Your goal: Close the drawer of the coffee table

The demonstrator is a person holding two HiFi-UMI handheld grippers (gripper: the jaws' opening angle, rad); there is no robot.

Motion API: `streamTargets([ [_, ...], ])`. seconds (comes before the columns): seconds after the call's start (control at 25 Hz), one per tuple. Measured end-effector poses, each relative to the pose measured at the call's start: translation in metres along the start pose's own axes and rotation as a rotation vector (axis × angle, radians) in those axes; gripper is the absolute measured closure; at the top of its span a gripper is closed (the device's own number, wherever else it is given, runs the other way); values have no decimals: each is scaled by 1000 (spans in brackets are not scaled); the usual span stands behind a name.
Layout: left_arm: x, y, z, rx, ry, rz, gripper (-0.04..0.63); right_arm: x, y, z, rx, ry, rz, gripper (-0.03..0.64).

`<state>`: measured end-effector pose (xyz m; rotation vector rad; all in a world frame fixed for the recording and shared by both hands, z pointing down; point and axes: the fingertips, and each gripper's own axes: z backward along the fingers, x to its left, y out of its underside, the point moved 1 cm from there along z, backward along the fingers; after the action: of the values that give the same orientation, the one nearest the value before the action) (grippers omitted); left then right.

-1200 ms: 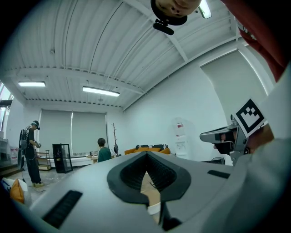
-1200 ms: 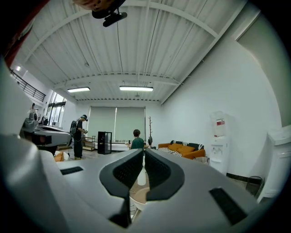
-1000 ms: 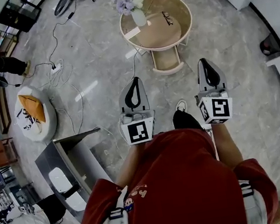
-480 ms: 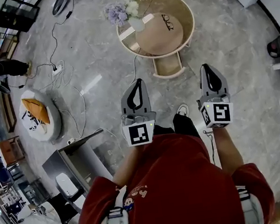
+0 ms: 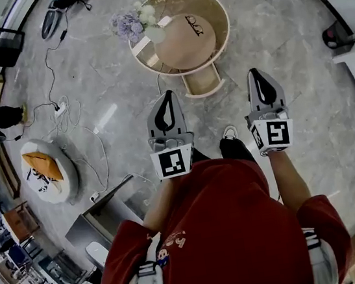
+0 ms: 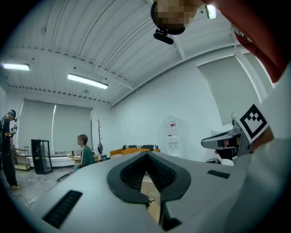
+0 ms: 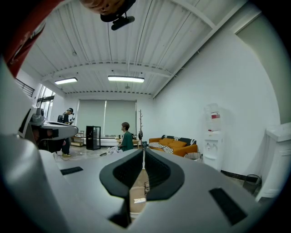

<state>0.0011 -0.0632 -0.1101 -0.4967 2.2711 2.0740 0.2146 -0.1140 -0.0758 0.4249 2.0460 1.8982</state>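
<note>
A round beige coffee table (image 5: pixel 214 8) stands on the marble floor at the top of the head view. Its drawer (image 5: pixel 203 82) is pulled out toward me and looks bare inside. My left gripper (image 5: pixel 168 95) is held level, just short of the drawer and to its left, shut with nothing in it. To the right of the drawer my right gripper (image 5: pixel 254 73) is also shut and holds nothing. The left gripper view shows its tips (image 6: pixel 146 155) meeting. In the right gripper view the tips (image 7: pixel 143 152) meet too, with the table low between the jaws.
A vase of pale flowers (image 5: pixel 133 23) and a small black object (image 5: pixel 192 24) sit on the tabletop. Cables (image 5: pixel 62 111) trail at the left, near a round white pouf (image 5: pixel 42 170) and a grey cabinet (image 5: pixel 106 214). A person (image 7: pixel 125 136) stands far off, by an orange sofa (image 7: pixel 175 144).
Both grippers have moved forward and a little lower toward the table. The gap to the open drawer has narrowed, and the table has shifted left in the head view.
</note>
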Motion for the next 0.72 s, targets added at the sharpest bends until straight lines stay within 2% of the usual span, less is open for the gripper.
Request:
streamTargets([
  [0.16,34,3,3,-30,46,5,581,28,-11,-3,-13,80,-17,589],
  [0.4,82,16,20,-31,103,19,581,76,-12,-2,-15,161,-32,589],
  [0.72,105,25,31,-96,137,16,581,102,-7,-1,9,176,19,589],
])
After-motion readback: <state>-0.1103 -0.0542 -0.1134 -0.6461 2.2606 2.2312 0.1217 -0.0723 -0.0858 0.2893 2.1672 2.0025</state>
